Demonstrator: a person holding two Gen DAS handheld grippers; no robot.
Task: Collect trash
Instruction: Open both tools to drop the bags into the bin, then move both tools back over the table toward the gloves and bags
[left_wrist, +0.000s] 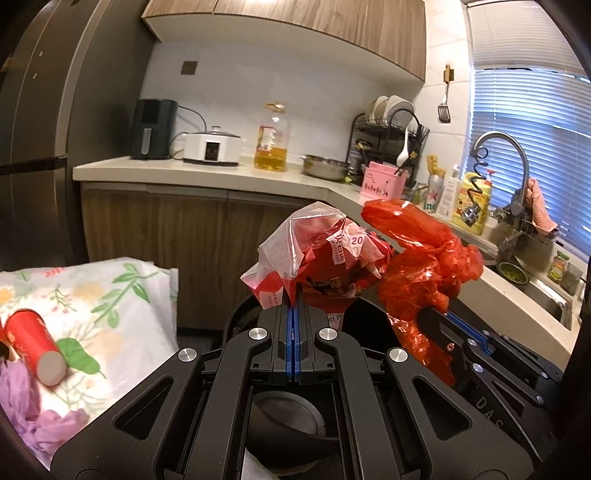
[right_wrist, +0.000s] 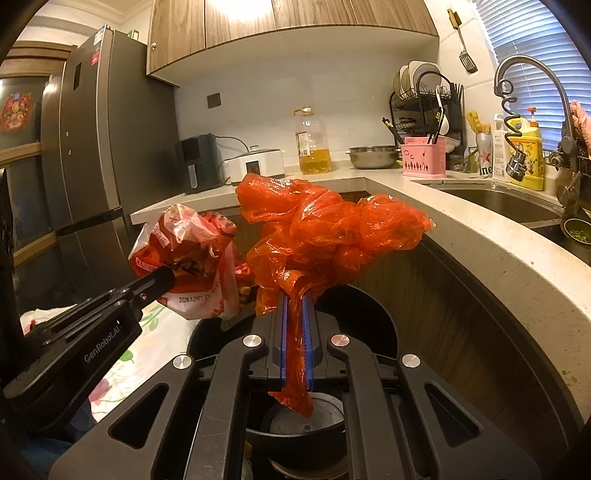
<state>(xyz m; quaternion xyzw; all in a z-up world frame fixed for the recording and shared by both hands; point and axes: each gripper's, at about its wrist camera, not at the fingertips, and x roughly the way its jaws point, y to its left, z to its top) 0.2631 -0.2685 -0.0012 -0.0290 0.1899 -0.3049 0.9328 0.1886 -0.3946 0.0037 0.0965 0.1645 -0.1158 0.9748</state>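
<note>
Left wrist view. Pointing slightly downward over a round black bin (left_wrist: 291, 410), the left gripper (left_wrist: 294, 306) with blue pads pressed together on the lower edge of a crumpled clear-and-red printed plastic wrapper (left_wrist: 314, 258). Standing up above the fingertips, this wrapper, in the air over the bin mouth. Just to the right, a crumpled red-orange thin plastic bag (left_wrist: 421, 251), pinched by the right gripper (left_wrist: 432, 314) coming in from the lower right; both pieces close beside each other, whether touching cannot be told. On the left, a floral white cloth (left_wrist: 122, 295) with a red paper cup (left_wrist: 33, 343) lying on its side and some crumpled purple plastic (left_wrist: 40, 417). Behind, free space up to the wooden cabinet fronts (left_wrist: 166, 229) below the pale countertop (left_wrist: 207, 173).

Right wrist view. Also tilted a little down, the right gripper (right_wrist: 295, 299), its blue pads a narrow gap apart and clamped on a twisted strip of the red-orange bag (right_wrist: 325, 236); the bulk spread above the fingertips, a tail hanging down toward the black bin (right_wrist: 306, 424) underneath. At left, the left gripper (right_wrist: 168, 277) holding the printed wrapper (right_wrist: 192, 254) at about the same height. At right, the curved countertop edge (right_wrist: 491, 258) near the bag, then the steel sink (right_wrist: 498, 199).
</note>
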